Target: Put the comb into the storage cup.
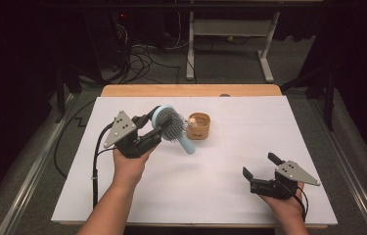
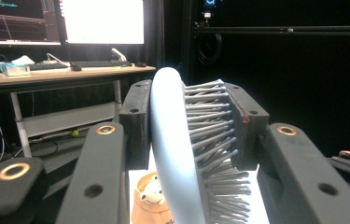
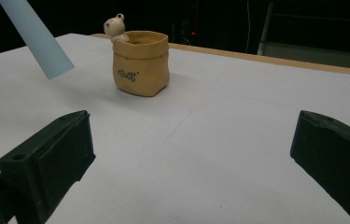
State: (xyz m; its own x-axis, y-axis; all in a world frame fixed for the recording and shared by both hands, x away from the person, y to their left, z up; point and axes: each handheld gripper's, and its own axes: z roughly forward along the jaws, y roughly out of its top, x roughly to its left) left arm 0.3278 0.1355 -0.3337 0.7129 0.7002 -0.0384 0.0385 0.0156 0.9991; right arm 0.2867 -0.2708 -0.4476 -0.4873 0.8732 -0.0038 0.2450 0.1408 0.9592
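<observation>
Left tongs (image 1: 159, 128): gripping the head of the light blue hairbrush (image 1: 173, 128), holding it above the tabletop (image 1: 249, 147).
Right tongs (image 1: 259, 172): standing wide apart, gripping nothing.
Writing: the tan pot (image 3: 141, 63) is showing dark script, too small to read.

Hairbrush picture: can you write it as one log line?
left gripper: shut on hairbrush, lifted | right gripper: open, empty | pot: on table
</observation>
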